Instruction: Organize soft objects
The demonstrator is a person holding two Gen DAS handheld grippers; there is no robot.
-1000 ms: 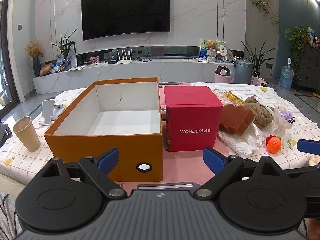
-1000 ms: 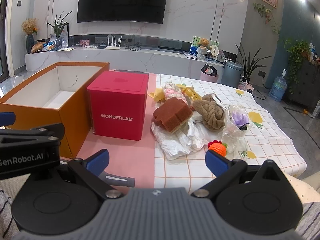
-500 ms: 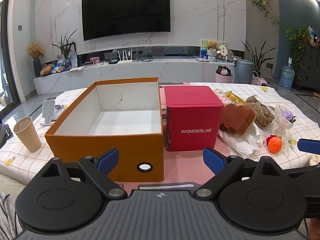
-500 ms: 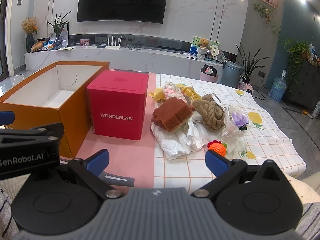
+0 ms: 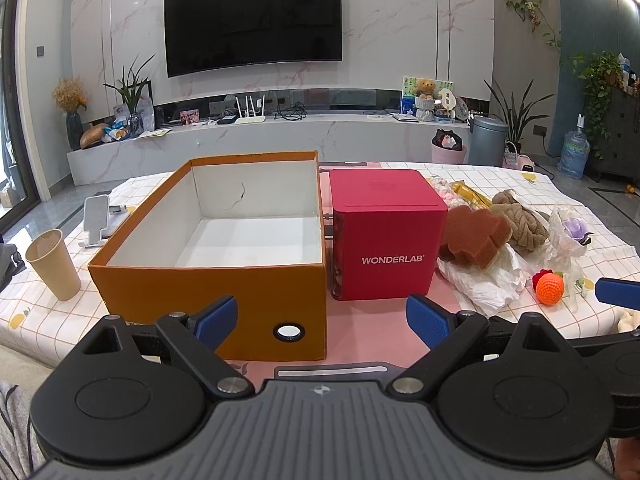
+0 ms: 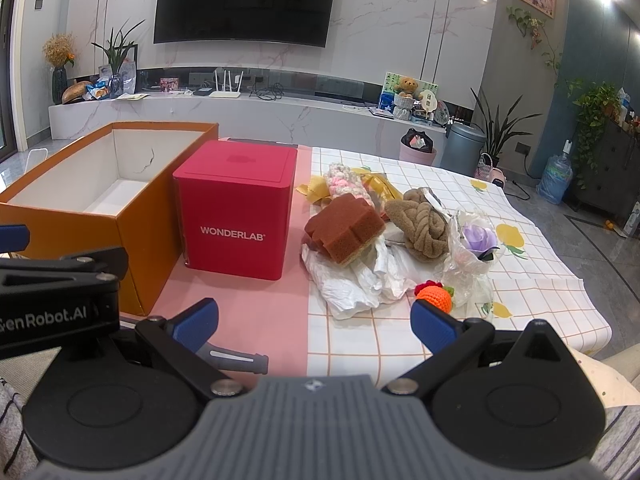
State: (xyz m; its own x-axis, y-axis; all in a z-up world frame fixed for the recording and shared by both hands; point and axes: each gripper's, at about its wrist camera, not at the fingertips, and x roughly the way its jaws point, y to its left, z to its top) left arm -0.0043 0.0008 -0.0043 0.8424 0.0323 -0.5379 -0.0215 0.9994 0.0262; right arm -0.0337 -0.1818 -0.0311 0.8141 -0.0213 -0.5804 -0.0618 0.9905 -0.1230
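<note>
Sorting has not started, as we judge it: the orange box (image 5: 208, 280) stands open on the table (image 6: 400, 344) with a bare white floor, and every soft thing lies in a loose heap to the right of the red cube marked WONDERLAB (image 6: 236, 216), which stands just beside the box. In that heap we see a brown sponge (image 6: 344, 228) resting on crumpled white plastic (image 6: 360, 280), a tan knotted plush (image 6: 424, 220) just behind it, a pink-and-white knit piece (image 6: 346, 180) at the back, a purple flower in clear wrap (image 6: 476, 240), and an orange crochet ball (image 6: 434, 298) nearest us. We hold the left gripper (image 5: 320, 320) low before the front wall of the box, its jaws spread wide and empty. The right gripper (image 6: 312, 320) sits at the near table edge, facing the heap, likewise released with nothing between its blue pads. We read this as the approach step. The next move, as we see it, calls for carrying the right gripper forward to one item, probably the ball or the sponge since they sit closest, and closing gently, because both will squash. The plastic under the sponge could drag along, so a grip well up on the foam looks wiser. A paper cup (image 5: 54, 266) stands well to the left, out of the way.
</note>
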